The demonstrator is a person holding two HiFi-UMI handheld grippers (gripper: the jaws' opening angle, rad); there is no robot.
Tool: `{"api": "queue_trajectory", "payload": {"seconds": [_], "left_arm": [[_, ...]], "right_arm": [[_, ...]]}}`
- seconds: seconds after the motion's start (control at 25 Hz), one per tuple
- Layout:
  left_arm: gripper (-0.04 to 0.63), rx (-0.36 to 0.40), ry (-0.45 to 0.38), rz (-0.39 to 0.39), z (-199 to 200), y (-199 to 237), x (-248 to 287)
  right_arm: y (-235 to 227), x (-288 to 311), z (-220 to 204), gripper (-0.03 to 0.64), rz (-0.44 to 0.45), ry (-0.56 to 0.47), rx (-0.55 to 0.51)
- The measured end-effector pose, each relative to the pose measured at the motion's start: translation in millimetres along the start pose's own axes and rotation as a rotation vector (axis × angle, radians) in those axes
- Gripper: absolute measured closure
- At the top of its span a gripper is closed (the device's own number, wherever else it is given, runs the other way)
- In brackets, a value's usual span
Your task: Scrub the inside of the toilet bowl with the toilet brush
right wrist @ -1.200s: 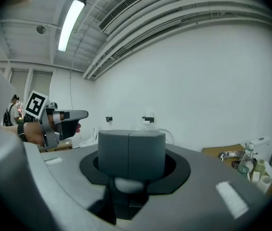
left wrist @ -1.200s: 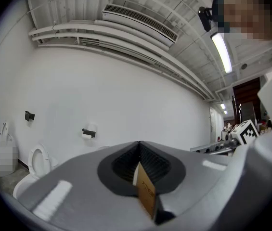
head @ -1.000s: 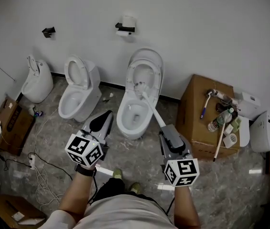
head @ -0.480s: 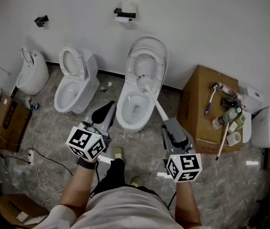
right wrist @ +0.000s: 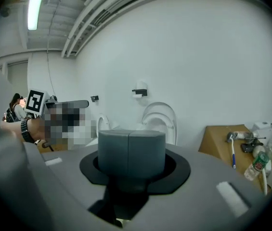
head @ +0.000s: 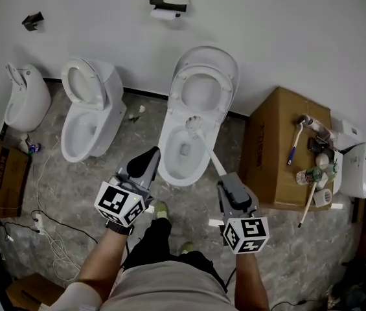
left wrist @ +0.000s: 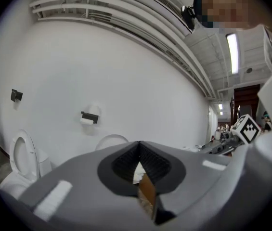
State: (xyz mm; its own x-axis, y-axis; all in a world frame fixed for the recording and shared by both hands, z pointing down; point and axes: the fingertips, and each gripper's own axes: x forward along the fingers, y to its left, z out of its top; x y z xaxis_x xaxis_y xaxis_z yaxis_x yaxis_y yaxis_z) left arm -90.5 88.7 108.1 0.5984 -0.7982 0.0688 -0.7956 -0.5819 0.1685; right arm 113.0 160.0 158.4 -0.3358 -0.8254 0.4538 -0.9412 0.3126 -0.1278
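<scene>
The white toilet stands in the middle of the head view with its seat and lid raised against the wall. The toilet brush has a long white handle, and its bristle head hangs over the back of the bowl, just below the hinge. My right gripper is shut on the lower end of that handle, in front of the bowl's right side. In the right gripper view the pads press together and hide the handle. My left gripper is shut on nothing at the bowl's front left rim.
A second toilet and another white fixture stand to the left. A cardboard box at the right carries a toothbrush and bottles. A paper holder hangs on the wall. Cables lie on the floor at left.
The person has stepped closer to the middle toilet. The brush head has dropped from in front of the raised seat to the back of the bowl. Both grippers stay shut.
</scene>
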Motion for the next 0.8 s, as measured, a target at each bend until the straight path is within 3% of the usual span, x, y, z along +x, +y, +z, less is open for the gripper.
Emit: {"api": "queue_trajectory", "payload": {"seconds": [0.2, 0.36, 0.8], "left_arm": [[0.589, -0.014, 0.06, -0.056, -42.5, 48.0, 37.8], [0.589, -0.045, 0.1, -0.056, -83.7, 76.1, 65.4], [0.589, -0.053, 0.241, -0.072, -217.7, 98.6, 116.6]], "right_arm": [[-1.9, 63.1, -22.6, 0.453, -0.018, 0.073, 0.056], [-15.6, 105.9, -56.1, 0.453, -0.034, 0.131, 0.131], [-44.8, 198.5, -180.2, 0.453, -0.009, 0.258, 0.318]]}}
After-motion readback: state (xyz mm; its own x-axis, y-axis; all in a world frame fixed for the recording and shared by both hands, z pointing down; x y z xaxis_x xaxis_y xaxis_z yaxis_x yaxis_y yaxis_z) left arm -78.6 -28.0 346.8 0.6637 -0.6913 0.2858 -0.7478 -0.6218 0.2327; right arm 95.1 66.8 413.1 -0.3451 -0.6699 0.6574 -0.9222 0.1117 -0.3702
